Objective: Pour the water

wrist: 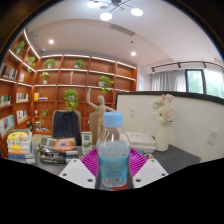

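The bottle between the fingers of the claw was clear plastic, smooth and shiny, with a pale blue plastic cap and a blue paper-like label. The pads on the fingers were pink with a bumpy, ridged look. The worktop beyond the claw looked dark and matt. The shelves far behind were brown wood. A wooden figure stood beyond the bottle, smooth and light brown.
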The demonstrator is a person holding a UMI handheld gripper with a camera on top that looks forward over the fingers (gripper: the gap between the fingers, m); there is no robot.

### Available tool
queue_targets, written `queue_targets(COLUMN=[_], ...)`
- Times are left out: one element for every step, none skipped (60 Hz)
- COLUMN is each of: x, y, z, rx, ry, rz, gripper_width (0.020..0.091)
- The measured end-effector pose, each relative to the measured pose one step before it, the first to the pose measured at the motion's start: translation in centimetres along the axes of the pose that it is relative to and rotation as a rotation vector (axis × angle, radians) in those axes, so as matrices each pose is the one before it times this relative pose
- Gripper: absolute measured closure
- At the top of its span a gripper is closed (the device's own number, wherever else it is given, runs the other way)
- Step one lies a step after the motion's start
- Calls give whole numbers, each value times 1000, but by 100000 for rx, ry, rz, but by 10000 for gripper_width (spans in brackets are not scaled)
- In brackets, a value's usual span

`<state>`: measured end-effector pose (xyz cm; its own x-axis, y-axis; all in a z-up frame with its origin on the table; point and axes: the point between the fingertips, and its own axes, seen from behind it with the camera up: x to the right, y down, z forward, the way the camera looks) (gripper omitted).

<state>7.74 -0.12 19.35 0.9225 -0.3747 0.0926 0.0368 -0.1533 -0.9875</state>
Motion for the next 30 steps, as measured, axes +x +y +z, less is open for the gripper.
queue_targets(x=[184, 358, 419, 364, 344, 346, 378, 334, 380, 304, 253, 214, 119, -16, -51, -26, -10, 19, 7, -18, -28, -157, -168, -166, -216, -181, -32, -55, -92, 113], y=[-42, 419, 450, 479, 513, 538, 524, 721, 439, 467, 476, 484, 525, 461, 594, 472, 451, 433, 385, 368, 359, 334, 367, 397, 402, 472, -213, -189, 188, -59], z=[-248, 242, 254, 279, 269, 287, 462, 366, 263, 249, 269, 256, 264, 237, 111, 195, 181, 152, 136, 131, 104, 150, 39, 98, 131, 123, -114, 41, 2, -75], rx=[-996, -679, -693, -685, -736, -736, -735, -532, -716, -642, -655, -762, -855, -767, -632, -781, -730, -565, -383, -222, -197, -423, -351, -277, -325, -649, 2082, 1910, -80, -724], ry=[705, 692, 659, 546, 451, 485, 746, 574, 626, 499, 369, 293, 42, -143, -573, -702, -613, -451, -311, -334, -383, -403, -686, -1063, -1205, -1109, -481, -327, -619, -266], rz=[-97, 32, 86, -3, -180, -220, 39, -97, -289, -436, -305, -74, 278, 257, 289, 261, 388, 435, 364, 241, 203, 313, 604, 691, 759, 805, 896, 849, 814, 515], gripper_width=[735, 735, 735, 735, 735, 735, 735, 735, 736, 734, 735, 734, 734, 735, 735, 734, 734, 734, 733, 734, 734, 734, 734, 734, 734, 718, 718, 716, 717, 716])
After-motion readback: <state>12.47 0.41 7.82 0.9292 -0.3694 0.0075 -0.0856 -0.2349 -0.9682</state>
